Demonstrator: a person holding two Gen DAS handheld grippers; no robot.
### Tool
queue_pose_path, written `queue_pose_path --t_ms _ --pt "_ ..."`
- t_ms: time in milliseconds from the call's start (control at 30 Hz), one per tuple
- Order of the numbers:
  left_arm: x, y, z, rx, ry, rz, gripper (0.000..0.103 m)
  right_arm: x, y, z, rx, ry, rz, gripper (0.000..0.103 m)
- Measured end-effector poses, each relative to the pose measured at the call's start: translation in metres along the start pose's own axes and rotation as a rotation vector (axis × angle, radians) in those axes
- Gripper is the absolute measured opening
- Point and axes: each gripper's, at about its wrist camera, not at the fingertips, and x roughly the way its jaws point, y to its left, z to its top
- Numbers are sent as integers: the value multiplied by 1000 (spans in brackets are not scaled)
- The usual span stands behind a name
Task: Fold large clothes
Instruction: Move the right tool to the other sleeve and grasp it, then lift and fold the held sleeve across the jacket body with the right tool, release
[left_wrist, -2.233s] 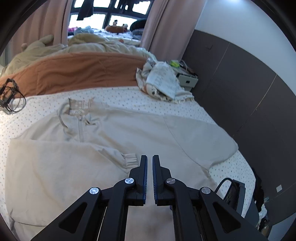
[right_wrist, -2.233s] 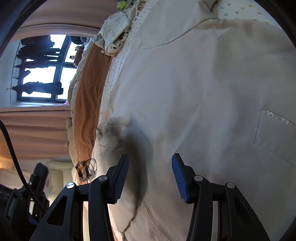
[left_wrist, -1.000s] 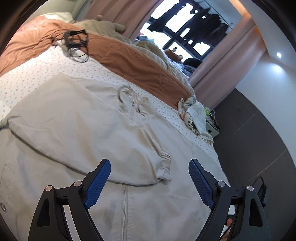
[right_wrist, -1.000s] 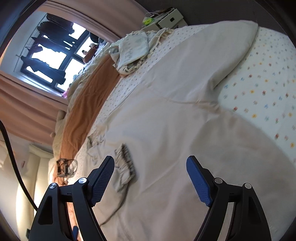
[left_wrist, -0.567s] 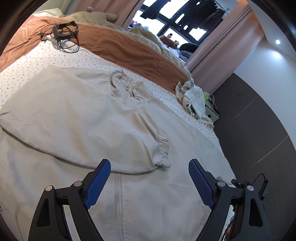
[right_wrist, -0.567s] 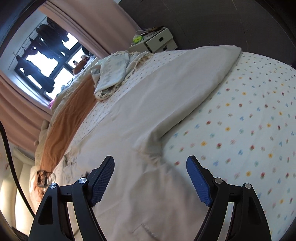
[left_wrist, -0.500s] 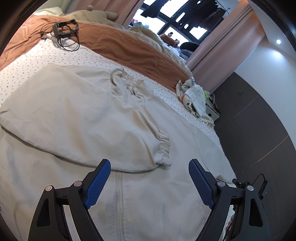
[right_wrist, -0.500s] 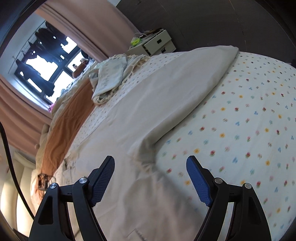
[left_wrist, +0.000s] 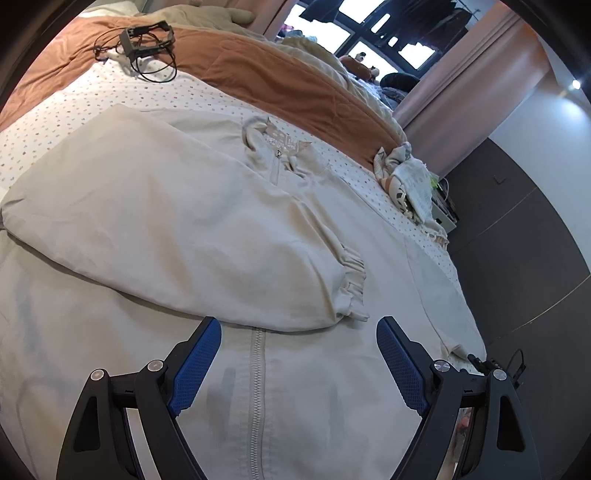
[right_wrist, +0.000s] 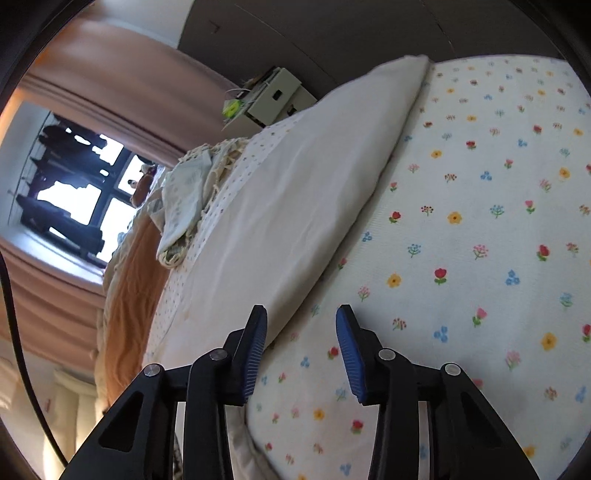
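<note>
A beige zip-front jacket lies spread on the bed. Its one sleeve is folded across the chest, with the gathered cuff just beyond my left gripper. That gripper hovers wide open over the zipper and holds nothing. In the right wrist view the other sleeve stretches away over the floral sheet. My right gripper sits low at that sleeve's edge and its jaws are closing. The left finger overlaps the sleeve's edge; mostly sheet shows in the gap, and the pads press on nothing.
A rust-brown blanket runs along the bed's far side, with a black cabled device beside it. A crumpled patterned cloth lies near a white nightstand. A dark wall panel bounds the bed; curtains and a window stand behind.
My right gripper swept from the jacket's body out along the outstretched sleeve, dropped closer to the sheet, and its jaws narrowed. The left gripper, shut at first, opened wide and sank slightly.
</note>
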Motion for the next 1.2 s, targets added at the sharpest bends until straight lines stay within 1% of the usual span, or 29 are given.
queue_pose_path --t_ms 33,100,133,200,267,367,467,567,633,767,800,900,967,1033,1100,1200 --pt "0 0 0 1 1 0 87 2 -1 2 5 -3 1 36" --pt "1 -1 -1 2 5 3 87 5 -2 6 6 -8 4 36" --pt "2 -1 -1 3 8 4 87 8 -4 8 5 -7 0 33" --pt "4 0 -2 -1 12 3 87 15 -3 11 10 -2 -12 24" --pt "5 1 -2 -6 13 6 87 22 -6 15 28 2 -13 12" --pt "7 3 -3 -12 14 13 87 33 -9 22 51 4 -7 3" --pt "10 6 -2 -27 19 27 87 38 -6 25 42 -2 6 3" --pt "11 10 -1 -48 22 27 87 30 0 23 27 -26 17 5" --pt "10 11 -1 -53 16 31 87 19 10 24 5 -52 42 5" --pt "8 13 -1 -59 4 39 87 -5 39 19 -66 -103 129 5" --pt "8 14 -1 -59 3 41 87 -6 45 16 -78 -94 140 5" --pt "7 16 -1 -68 0 48 87 -10 67 7 -96 -48 217 5" --pt "8 17 -1 -84 3 44 87 -10 84 -1 -130 -21 242 5" --pt "10 17 -1 -87 10 40 87 -5 100 -13 -168 24 264 5" --pt "10 16 -1 -79 18 37 87 5 113 -27 -202 90 264 5" --pt "10 13 -1 -70 25 25 87 29 130 -54 -262 233 235 5"
